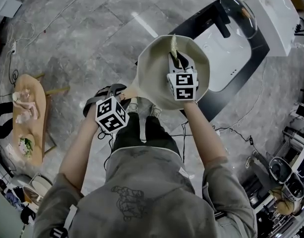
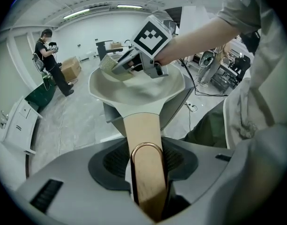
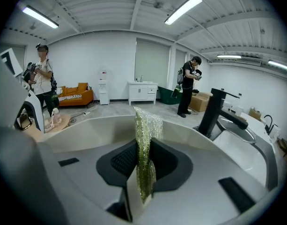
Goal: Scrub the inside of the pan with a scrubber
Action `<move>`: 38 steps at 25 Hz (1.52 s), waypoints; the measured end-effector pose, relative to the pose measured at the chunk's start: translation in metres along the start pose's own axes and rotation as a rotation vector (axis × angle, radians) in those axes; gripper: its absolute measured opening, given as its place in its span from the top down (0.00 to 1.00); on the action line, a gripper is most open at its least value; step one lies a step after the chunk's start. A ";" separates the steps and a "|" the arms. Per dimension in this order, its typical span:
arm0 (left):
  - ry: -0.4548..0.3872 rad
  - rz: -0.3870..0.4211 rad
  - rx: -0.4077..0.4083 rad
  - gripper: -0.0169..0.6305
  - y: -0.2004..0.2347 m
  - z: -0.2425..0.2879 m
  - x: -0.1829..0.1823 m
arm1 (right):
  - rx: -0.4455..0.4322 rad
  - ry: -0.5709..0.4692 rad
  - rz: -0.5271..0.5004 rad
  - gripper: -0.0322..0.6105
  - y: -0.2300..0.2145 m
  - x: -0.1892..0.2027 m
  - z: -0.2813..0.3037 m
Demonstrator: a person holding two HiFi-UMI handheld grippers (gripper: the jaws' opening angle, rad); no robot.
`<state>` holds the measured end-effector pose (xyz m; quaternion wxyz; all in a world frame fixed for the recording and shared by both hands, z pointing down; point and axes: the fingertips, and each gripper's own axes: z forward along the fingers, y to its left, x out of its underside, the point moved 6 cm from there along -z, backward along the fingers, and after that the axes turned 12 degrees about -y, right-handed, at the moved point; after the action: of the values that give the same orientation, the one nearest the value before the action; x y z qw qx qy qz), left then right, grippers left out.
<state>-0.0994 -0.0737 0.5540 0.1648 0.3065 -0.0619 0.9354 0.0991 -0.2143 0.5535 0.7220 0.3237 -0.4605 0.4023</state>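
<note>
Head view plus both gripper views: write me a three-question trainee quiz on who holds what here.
1. True or false: the left gripper is shut on the wooden handle of the pan.
2. The right gripper holds: A) a glittery scrubber, B) a spoon, C) nothing.
3. Fill in: the scrubber sits ___ the pan.
Key: 1 true; 2 A; 3 inside.
</note>
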 end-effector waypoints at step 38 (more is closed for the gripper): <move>0.012 0.001 -0.011 0.69 0.001 0.001 0.001 | -1.229 0.481 0.007 0.83 0.083 0.000 -0.132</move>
<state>-0.1000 -0.0746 0.5553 0.1666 0.2999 -0.0660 0.9370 0.0793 -0.0654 0.5132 0.8568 -0.2478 -0.4332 0.1295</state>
